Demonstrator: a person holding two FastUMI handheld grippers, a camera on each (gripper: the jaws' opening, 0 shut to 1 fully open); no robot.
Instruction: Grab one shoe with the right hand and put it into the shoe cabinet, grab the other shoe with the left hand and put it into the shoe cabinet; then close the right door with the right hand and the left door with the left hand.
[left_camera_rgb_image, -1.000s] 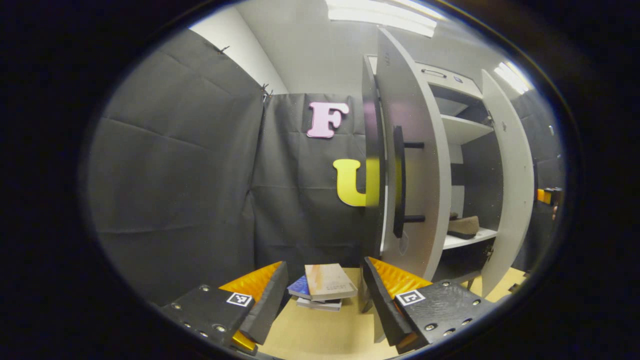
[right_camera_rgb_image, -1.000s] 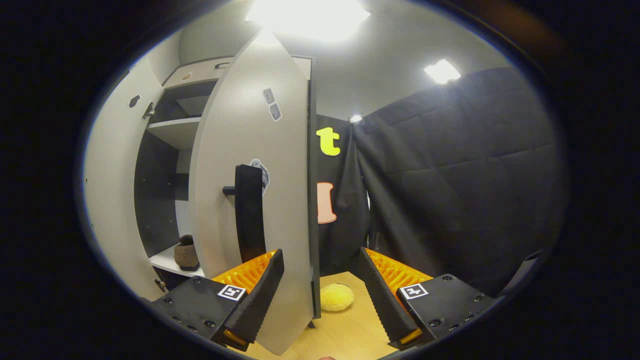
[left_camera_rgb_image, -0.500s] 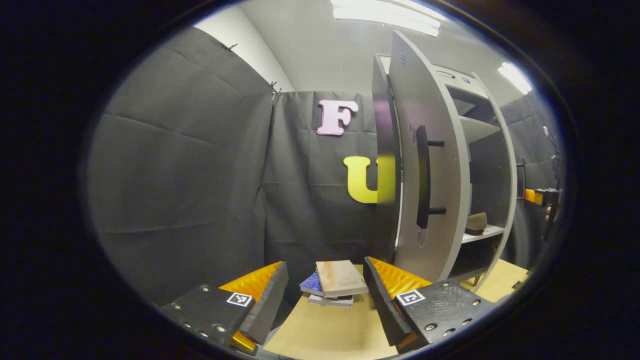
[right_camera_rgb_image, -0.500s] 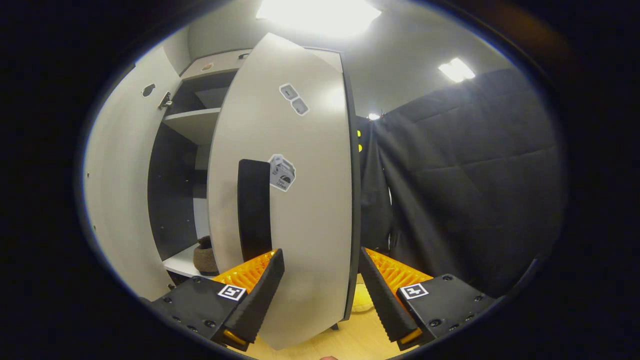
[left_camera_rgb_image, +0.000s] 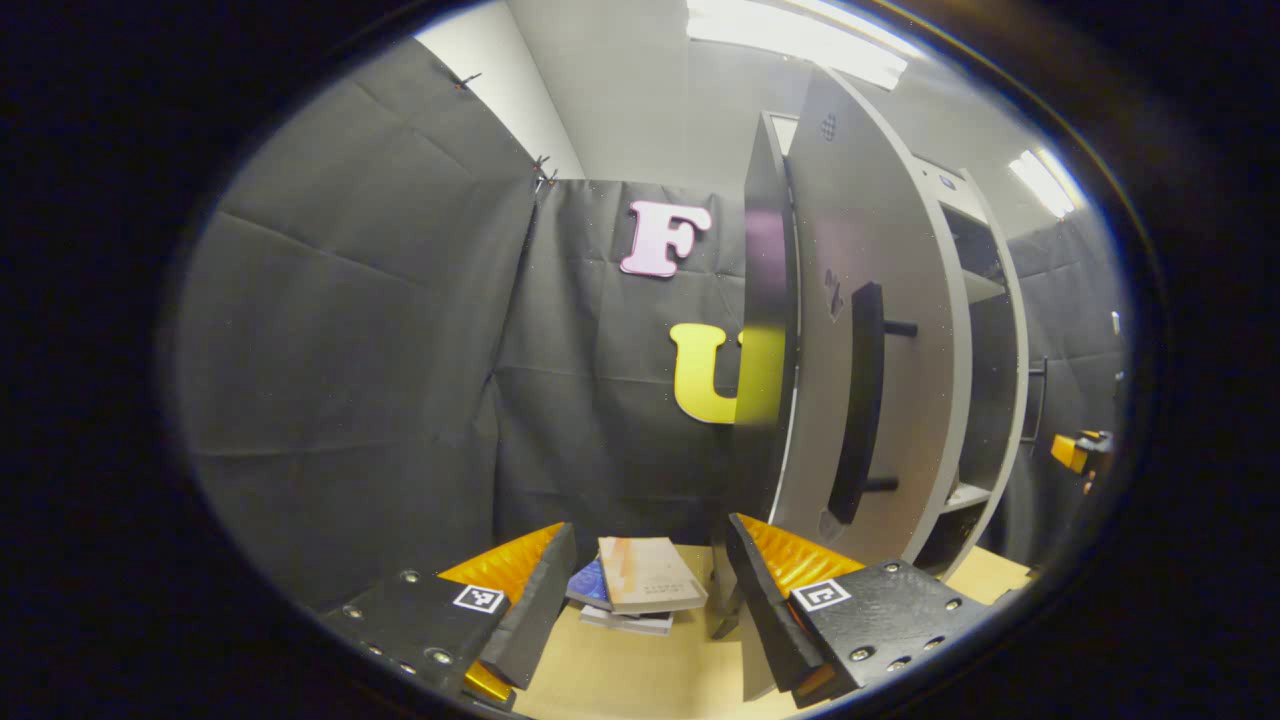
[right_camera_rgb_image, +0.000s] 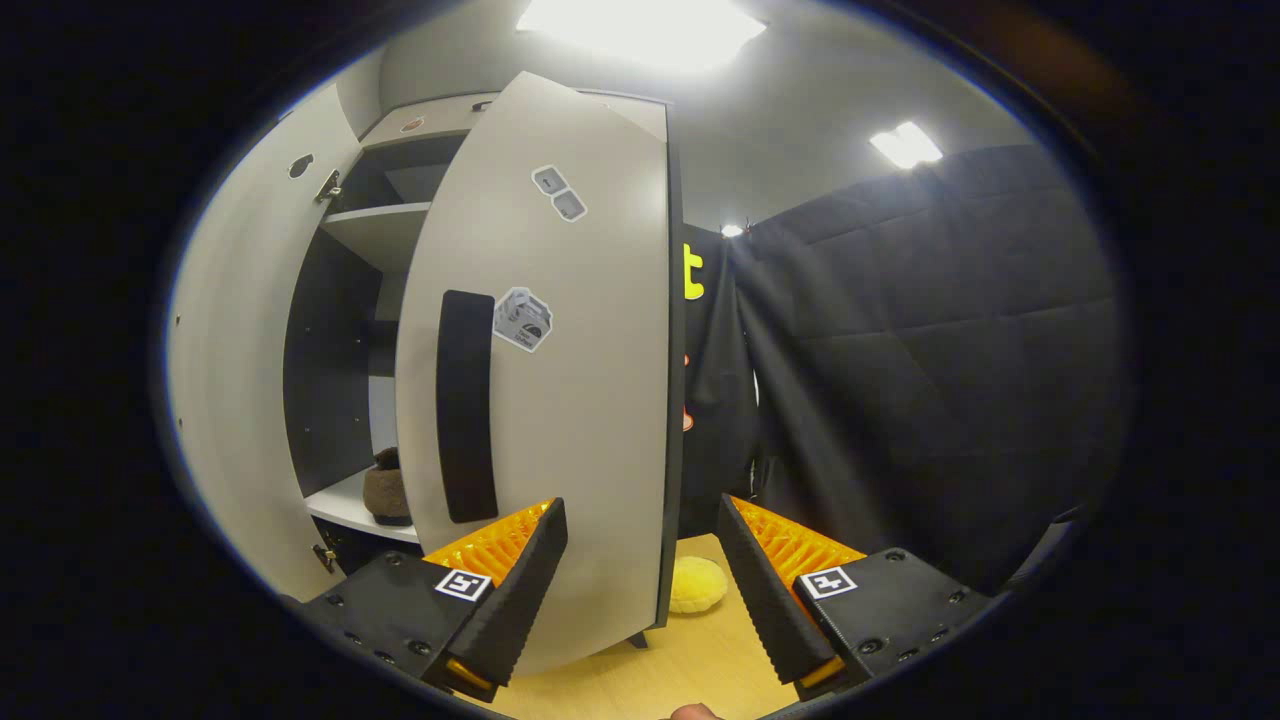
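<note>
Both grippers (left_camera_rgb_image: 640, 590) (right_camera_rgb_image: 640, 590) open, level, perhaps touching half-shut doors (right_camera_rgb_image: 590, 400)

I see the pale grey cabinet door (right_camera_rgb_image: 560, 400) with its black handle (right_camera_rgb_image: 465, 405) — the inside is dark. The shoe (right_camera_rgb_image: 385, 490) is brown, the ball (right_camera_rgb_image: 697, 585) yellow, the tabletop (right_camera_rgb_image: 690, 660) light wood — my books (left_camera_rgb_image: 640, 585) beige and blue.

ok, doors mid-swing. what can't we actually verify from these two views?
- Second shoe: right gripper view shows one brown shoe; right door covers the rest of that shelf.
- Shelf contents, left gripper view: left door blocks the interior.
- Contact with either door: both grippers open, touch unclear.
</note>
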